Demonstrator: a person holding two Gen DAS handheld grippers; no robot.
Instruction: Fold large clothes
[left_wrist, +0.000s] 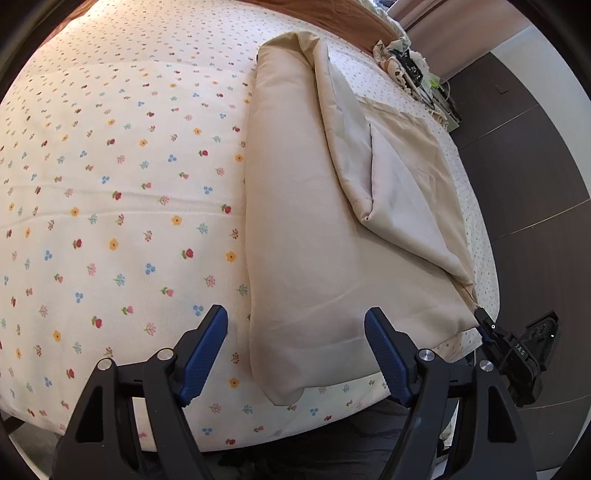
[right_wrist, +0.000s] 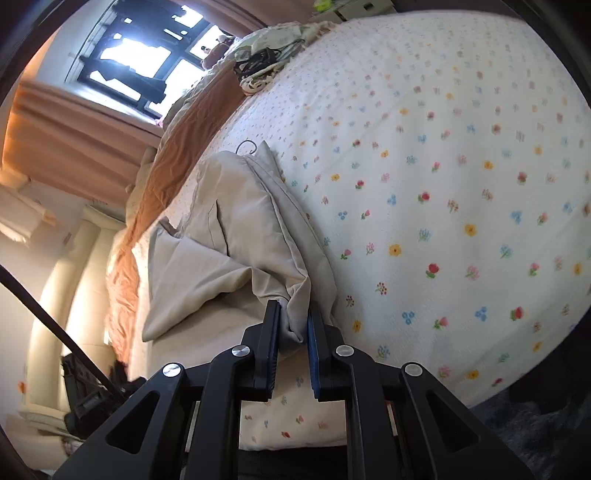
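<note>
Left wrist view. A beige garment (left_wrist: 306, 221), partly folded lengthwise, lies on a flower-printed bedspread (left_wrist: 110, 166) from upper centre to lower centre of the frame. The left gripper (left_wrist: 295, 354) hangs above its near end, jaws wide apart. At lower right, the right gripper (left_wrist: 484, 325) pinches the garment's corner.

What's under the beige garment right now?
The beige garment lies on the floral bedspread, which shows all round it. It is folded over itself in layers; whatever sits between or beneath them is covered. The right tongs pinch one corner.
</note>
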